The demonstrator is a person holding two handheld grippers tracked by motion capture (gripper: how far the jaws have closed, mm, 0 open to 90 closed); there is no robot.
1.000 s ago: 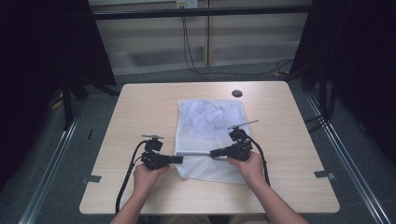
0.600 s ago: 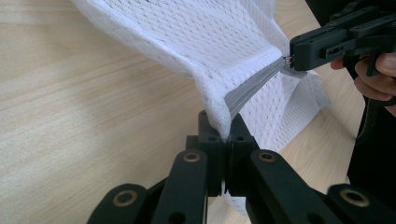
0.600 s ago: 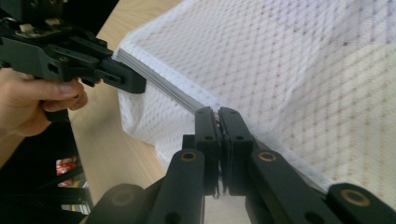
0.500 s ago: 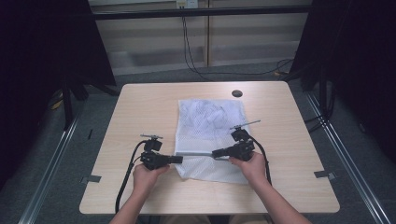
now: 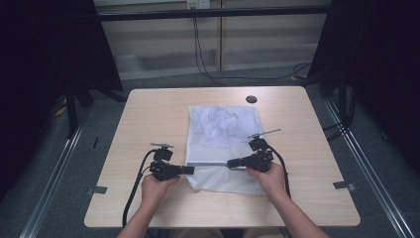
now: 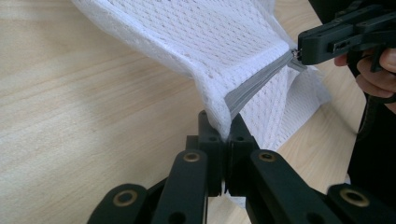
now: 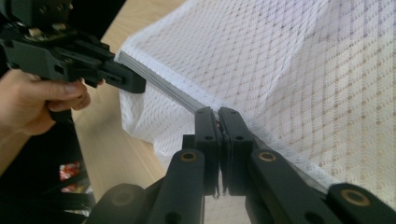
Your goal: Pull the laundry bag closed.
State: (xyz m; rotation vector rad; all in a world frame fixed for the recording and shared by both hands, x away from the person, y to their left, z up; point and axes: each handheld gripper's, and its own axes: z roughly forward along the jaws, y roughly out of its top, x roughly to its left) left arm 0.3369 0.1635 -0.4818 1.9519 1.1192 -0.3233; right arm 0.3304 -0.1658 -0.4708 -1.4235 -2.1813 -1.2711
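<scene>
we keep the white mesh bag (image 5: 224,144) at the centre of the tabletop (image 5: 148,114). our left claw (image 5: 190,170) clenches the grey zipper (image 5: 208,163) end to anchor it, while our right claw (image 5: 231,163) grips the zipper pull, likely for sliding.

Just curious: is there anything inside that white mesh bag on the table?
The mesh bag lies mostly flat, with wood grain of the table showing through it. Nothing shows inside, though its folded near end hides some.
</scene>
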